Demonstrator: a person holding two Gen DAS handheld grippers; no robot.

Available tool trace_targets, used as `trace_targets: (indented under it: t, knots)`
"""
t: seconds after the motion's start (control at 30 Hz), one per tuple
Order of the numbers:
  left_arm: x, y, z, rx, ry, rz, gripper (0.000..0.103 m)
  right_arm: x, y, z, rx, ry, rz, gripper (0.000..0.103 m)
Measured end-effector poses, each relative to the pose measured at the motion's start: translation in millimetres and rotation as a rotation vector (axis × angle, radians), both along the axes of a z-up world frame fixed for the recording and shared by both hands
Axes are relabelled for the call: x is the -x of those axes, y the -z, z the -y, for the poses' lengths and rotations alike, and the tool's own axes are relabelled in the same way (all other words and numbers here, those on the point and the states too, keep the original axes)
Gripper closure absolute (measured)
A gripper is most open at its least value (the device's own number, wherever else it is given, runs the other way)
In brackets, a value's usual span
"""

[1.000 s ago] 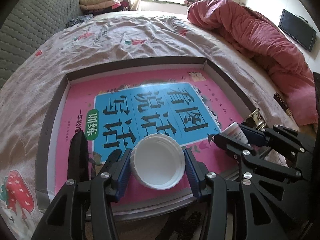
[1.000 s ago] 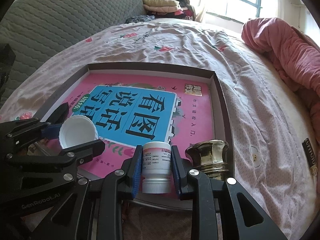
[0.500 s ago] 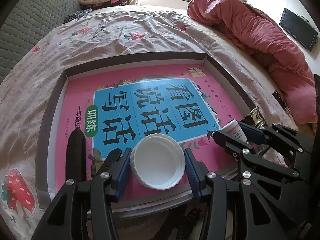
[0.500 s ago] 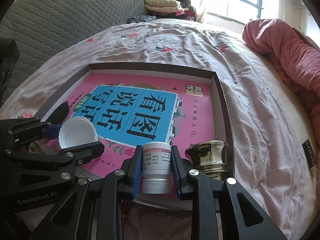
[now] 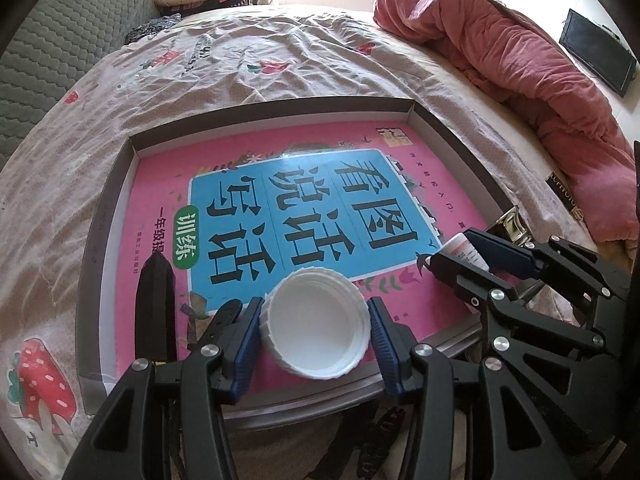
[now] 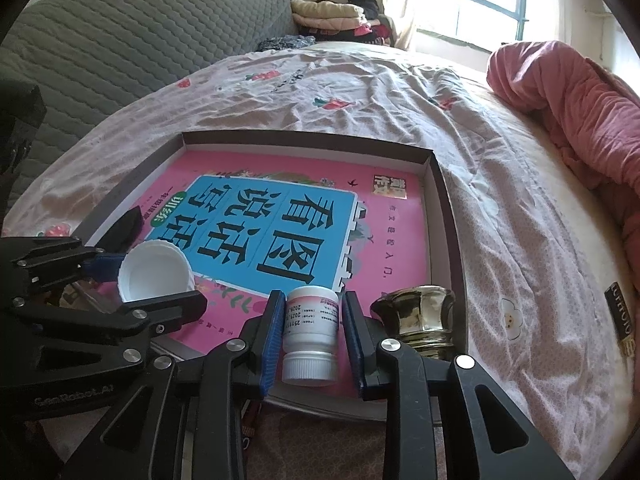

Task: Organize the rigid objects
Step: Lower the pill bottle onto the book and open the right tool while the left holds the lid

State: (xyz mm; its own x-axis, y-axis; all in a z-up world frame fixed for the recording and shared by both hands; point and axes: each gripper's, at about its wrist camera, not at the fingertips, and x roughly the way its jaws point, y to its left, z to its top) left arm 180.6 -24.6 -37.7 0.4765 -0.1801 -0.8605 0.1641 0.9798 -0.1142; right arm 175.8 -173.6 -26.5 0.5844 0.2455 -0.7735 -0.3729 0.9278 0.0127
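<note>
Item one: white cap (image 5: 316,325), round, ribbed rim, hollow side up, hard plastic. We hold it clamped in the left gripper (image 5: 316,334), at 6 o'clock of the tray (image 5: 105,220).

Item two: small white bottle (image 6: 311,332), smooth plastic, printed label, ribbed lid nearest us. It sits between the pads of the right gripper (image 6: 312,338), whose jaws have just been opening; a sliver of gap shows on each side, so we judge it released, at 5 o'clock of the tray.

Item three: gold holder (image 6: 416,316), polished, faceted metal, just beside the bottle at 3 o'clock.

Tray: shallow cardboard, grey walls, glossy pink-and-blue book (image 5: 304,204) lining it.

Progress, our estimate: bottle delivered, cap not yet let go.

Surround: wrinkled printed bedsheet (image 5: 280,52), pink quilt (image 5: 520,64).
</note>
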Motion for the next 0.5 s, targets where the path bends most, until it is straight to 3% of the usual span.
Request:
trace_targets:
  t: [0.5]
  knots:
    - [-3.8, -0.4, 0.4, 0.088, -0.01, 0.011, 0.052, 6.7, -19.5, 13.1, -0.055, 0.017, 0.071, 0.067]
